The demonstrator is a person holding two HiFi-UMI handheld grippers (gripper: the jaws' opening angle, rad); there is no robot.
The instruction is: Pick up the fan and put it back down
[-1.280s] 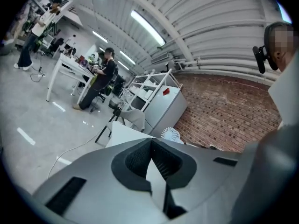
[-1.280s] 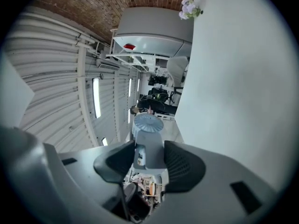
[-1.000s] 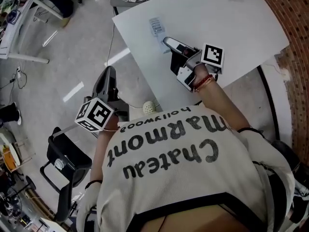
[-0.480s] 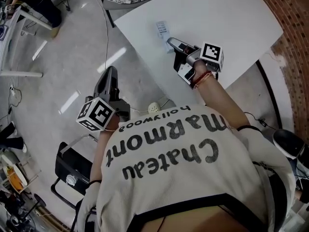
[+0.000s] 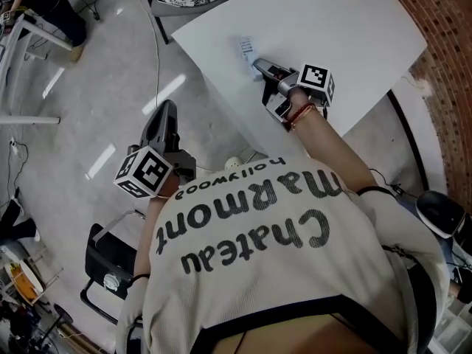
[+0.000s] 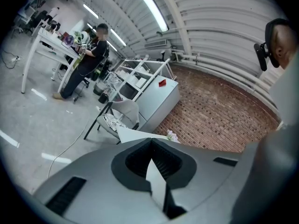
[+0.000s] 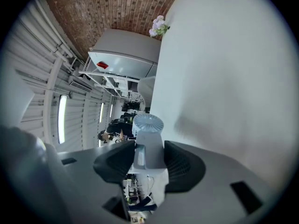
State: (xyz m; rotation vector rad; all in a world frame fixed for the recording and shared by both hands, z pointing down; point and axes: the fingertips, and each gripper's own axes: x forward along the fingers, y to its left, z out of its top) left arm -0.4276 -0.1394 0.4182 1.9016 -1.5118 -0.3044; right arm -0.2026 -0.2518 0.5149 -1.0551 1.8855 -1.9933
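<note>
The small white fan [image 7: 148, 139] is pinched at its body by the right claw [image 5: 260, 67] over the tabletop [image 5: 354, 43], close to the edge at 9 o'clock. I cannot tell if it touches. The left claw [image 6: 150, 144], at 7 o'clock, is pressed together and empty. If released while tilted, the fan may topple and fall off this edge.

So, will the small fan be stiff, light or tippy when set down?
Probably rigid: the fan shows no flex in the right hand-held gripper's grip. Likely light, being small and plastic-looking. Its round head on a narrow body may tip.
</note>
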